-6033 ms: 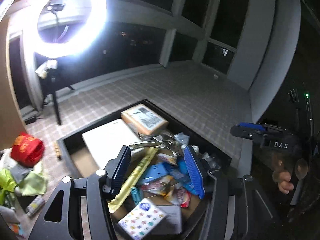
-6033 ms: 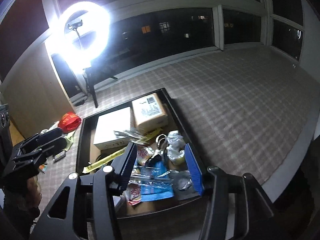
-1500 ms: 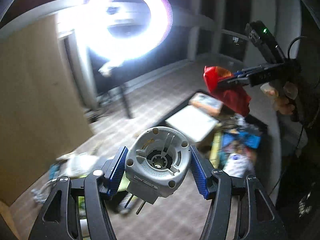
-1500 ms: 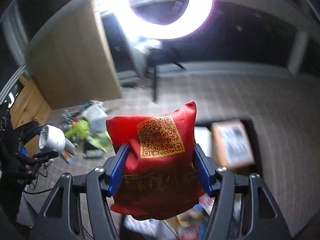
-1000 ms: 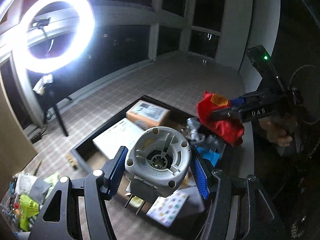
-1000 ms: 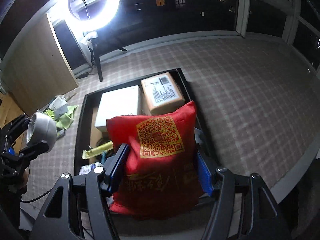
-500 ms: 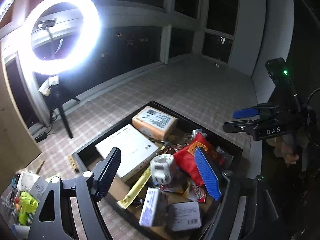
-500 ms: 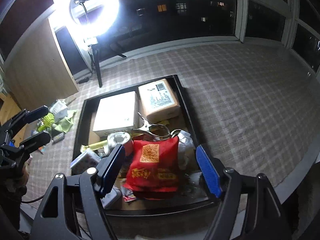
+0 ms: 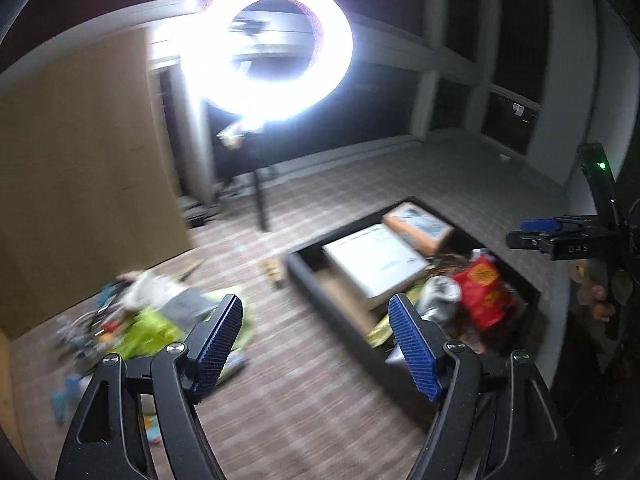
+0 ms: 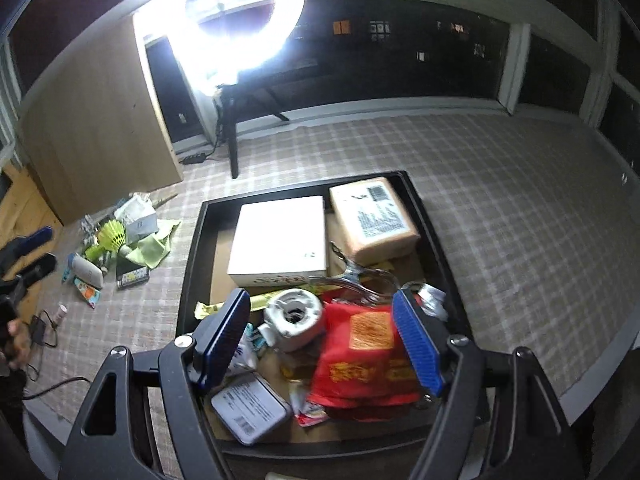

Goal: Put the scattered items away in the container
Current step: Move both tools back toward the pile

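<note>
Black tray (image 10: 432,216) on checked floor, crammed with white box (image 10: 280,240), red pouch (image 10: 364,352), grey round plug (image 10: 294,318), left gripper (image 9: 320,344) and right gripper (image 10: 320,340) both spread wide, empty, loose clutter (image 10: 116,248) left of tray.

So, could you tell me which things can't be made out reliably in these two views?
- Scattered pile, left wrist view: motion blur smears the items; none can be named.
- Small items in the pile, right wrist view: too small to identify.
- Red pouch, right wrist view: its right edge sits behind the right gripper's finger.
- Container floor: covered by the white box and clutter.
</note>
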### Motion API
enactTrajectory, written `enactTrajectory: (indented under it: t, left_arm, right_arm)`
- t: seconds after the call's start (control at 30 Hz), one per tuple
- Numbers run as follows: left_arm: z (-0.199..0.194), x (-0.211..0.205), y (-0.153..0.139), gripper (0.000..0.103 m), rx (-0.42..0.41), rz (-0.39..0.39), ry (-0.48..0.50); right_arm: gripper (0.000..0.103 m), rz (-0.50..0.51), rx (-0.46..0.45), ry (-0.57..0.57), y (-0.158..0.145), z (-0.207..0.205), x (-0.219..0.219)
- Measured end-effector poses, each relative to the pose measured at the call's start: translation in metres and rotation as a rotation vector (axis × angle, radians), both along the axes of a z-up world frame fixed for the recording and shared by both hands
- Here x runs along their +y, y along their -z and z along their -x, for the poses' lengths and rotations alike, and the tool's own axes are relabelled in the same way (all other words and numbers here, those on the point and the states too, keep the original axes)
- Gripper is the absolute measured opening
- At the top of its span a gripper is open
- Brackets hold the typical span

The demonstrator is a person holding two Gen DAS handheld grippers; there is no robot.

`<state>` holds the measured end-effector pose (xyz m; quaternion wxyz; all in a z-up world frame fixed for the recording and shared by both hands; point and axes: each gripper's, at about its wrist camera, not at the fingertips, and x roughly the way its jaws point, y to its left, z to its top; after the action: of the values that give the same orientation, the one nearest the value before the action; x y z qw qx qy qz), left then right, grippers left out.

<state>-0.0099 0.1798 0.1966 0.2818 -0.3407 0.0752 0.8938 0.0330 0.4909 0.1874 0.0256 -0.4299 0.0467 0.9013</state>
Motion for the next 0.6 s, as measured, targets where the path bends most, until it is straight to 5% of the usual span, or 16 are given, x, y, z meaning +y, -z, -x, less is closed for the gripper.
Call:
enactTrajectory:
  t: [0.6]
  left_arm:
    - [-0.017, -0.172, -0.006, 0.073, 0.019, 0.008, -0.371]
  right_arm:
    - [0.073, -0.060, 0.093, -0.173, -0.013, 0.047, -0.148]
